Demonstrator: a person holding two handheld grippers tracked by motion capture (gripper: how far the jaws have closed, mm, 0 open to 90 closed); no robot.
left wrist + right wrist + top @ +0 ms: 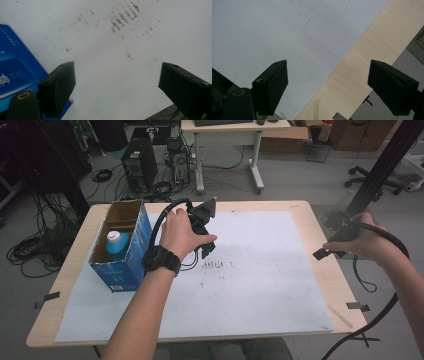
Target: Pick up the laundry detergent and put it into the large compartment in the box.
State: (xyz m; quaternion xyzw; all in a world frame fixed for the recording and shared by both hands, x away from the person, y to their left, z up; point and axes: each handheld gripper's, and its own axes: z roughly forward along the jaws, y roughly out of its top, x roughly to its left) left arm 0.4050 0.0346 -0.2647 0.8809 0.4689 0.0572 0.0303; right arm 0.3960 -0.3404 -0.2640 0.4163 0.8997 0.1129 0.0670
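An open blue cardboard box (125, 265) stands at the left of the table, and a blue bottle with a white cap (116, 242) is upright inside it. My left gripper (206, 250) hangs over the white sheet (260, 285) just right of the box, pointing down. In the left gripper view it (117, 67) is open with nothing between the jaws, the box's blue side (15, 67) at the left. My right gripper (327, 251) hovers over the table's right edge. In the right gripper view it (328, 65) is open and empty above the sheet's border.
Dark smudges (215, 265) mark the sheet near the left gripper. Bare wood (330, 280) rims the sheet, with black tape pieces (358, 306) at the edges. Beyond the table are a computer tower (139, 165), floor cables, a desk (230, 150) and a chair base (372, 180).
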